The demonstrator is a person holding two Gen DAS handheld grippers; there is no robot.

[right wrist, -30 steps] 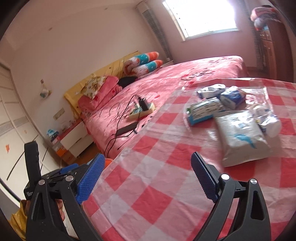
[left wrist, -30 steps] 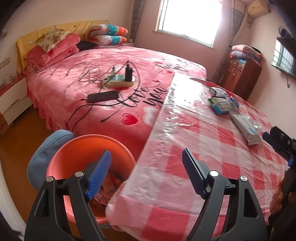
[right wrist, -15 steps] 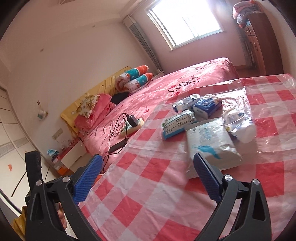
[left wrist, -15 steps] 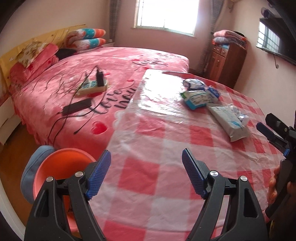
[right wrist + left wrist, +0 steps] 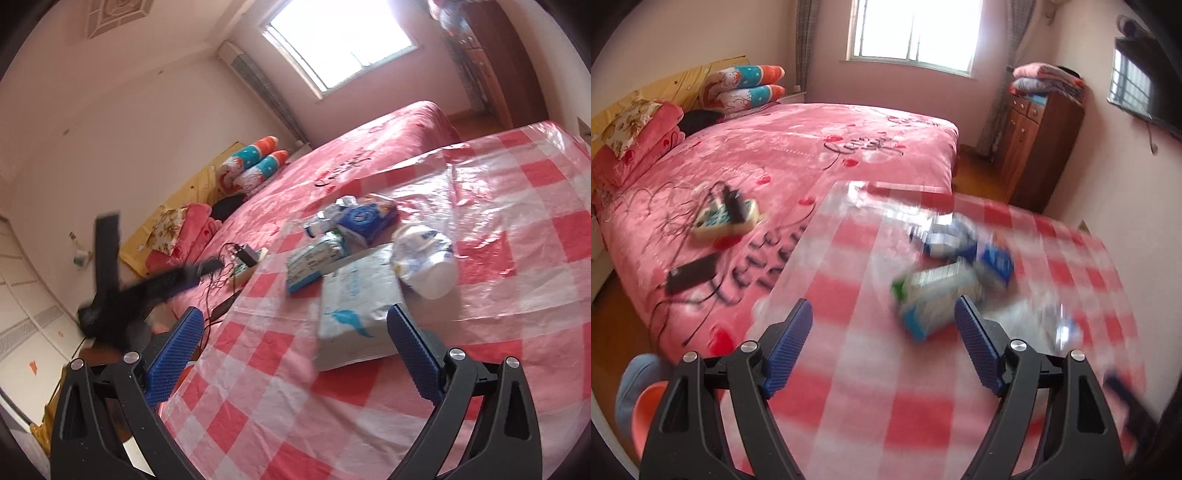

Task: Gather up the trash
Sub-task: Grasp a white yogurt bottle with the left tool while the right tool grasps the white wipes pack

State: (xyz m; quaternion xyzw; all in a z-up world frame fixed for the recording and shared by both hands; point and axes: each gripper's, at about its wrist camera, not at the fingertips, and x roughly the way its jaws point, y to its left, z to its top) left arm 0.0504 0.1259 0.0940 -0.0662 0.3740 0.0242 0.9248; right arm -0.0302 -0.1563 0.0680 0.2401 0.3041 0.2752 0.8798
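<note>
Your left gripper (image 5: 882, 343) has its jaws spread wide with nothing between them; only bare red-and-white checked tablecloth (image 5: 879, 413) fills the lower centre of that view. Your right gripper (image 5: 295, 350) is also wide open and empty, its right pad just over the near corner of a flat white-and-blue pouch (image 5: 354, 310).

The trash sits in one cluster at the middle of the table. In the right wrist view you have the pouch nearest, a crumpled white-and-blue bag (image 5: 424, 258) touching its upper right side, a green-and-white wipes pack (image 5: 314, 262) at its upper left, and a blue-and-white packet (image 5: 369, 218) behind those. In the left wrist view the wipes pack (image 5: 934, 299) lies just ahead of your right-hand pad.

The table's left edge butts against the pink bed (image 5: 798, 162), where a power strip (image 5: 724, 218) and a black phone (image 5: 690, 275) lie among cables. Open cloth lies to the right of the cluster and in front of both grippers. An orange bin (image 5: 646, 410) shows only as a sliver at the lower left, cut off by the left gripper's frame.

The left wrist view is smeared with motion, so labels there are unreadable. In the right wrist view your left gripper (image 5: 147, 288) is a dark blur at centre left.
</note>
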